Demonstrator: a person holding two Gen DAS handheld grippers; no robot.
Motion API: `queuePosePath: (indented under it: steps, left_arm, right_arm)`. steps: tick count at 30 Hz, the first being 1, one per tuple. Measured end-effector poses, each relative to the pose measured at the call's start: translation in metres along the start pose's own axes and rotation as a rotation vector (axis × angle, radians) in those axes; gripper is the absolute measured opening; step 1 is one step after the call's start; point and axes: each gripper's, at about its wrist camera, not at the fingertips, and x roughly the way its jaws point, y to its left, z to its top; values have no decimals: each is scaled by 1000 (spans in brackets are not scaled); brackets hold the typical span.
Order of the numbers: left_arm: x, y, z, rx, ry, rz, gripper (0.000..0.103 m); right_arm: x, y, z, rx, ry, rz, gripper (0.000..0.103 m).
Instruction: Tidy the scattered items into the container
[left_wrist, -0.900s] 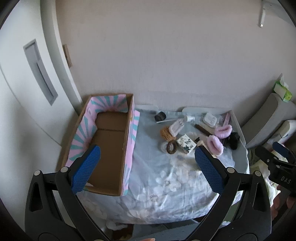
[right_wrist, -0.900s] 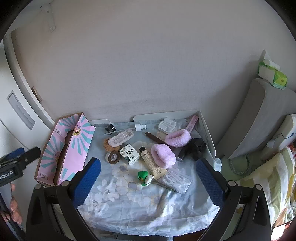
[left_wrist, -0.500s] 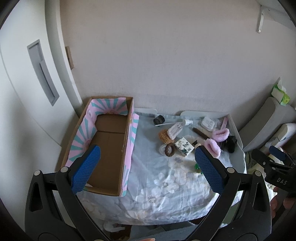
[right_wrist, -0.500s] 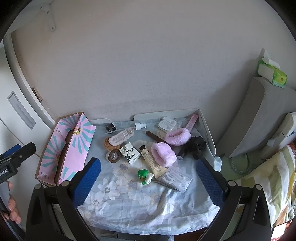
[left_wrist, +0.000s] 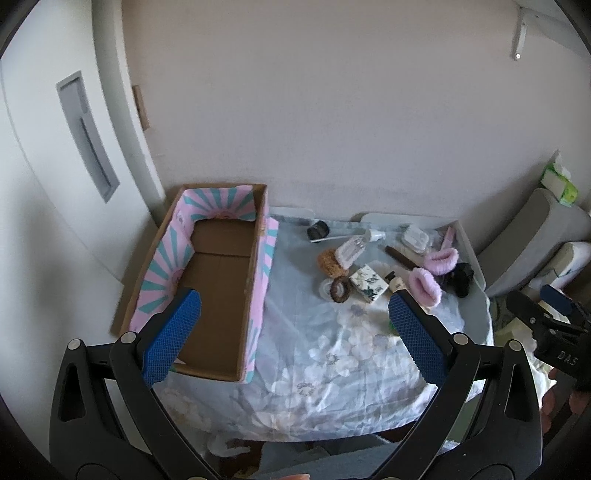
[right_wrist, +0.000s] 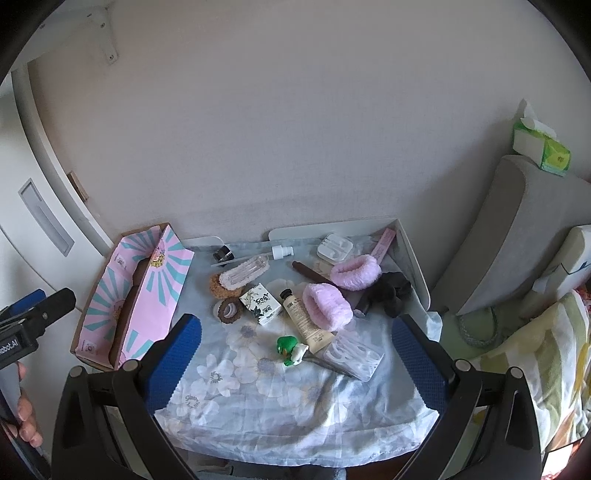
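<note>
Left wrist view: the cardboard container, lined in pink and teal, sits empty at the left end of the bench, against the wall, as tidying appears yet to begin. The left gripper hangs above the near edge, released, its blue pads spread wide with nothing between them. To the right of the box, on the flowered cloth, lie the scattered items: a small black jar, a spray bottle, a brown scrunchie, a patterned box and two pink fluffy bands, one just behind the gripper's right pad. The right gripper shows at the far right edge.

In the right wrist view the same order holds: container at left, then the cluster, with a cream tube, a green-and-white toy and a clear ribbed case nearest the camera. The right gripper is likewise released and wide, poised over these but touching none.

Every item looks still outside the box, so the step in hand is the first approach. The next move likely calls for lowering one gripper over a near, graspable piece, the toy or the tube, clenching on it, then carrying it leftward over the box wall and letting go.
</note>
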Motion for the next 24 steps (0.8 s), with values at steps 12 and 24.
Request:
queuePosePath:
  steps: [12,24]
  left_arm:
    - [-6,-6,1,21,-34,-10,102]
    - [-2,-11,2,30,-28,1,102]
  right_arm:
    - [0,1,-1,-2,-5,-7,103]
    - [0,0,-2,-4,-9,33,103]
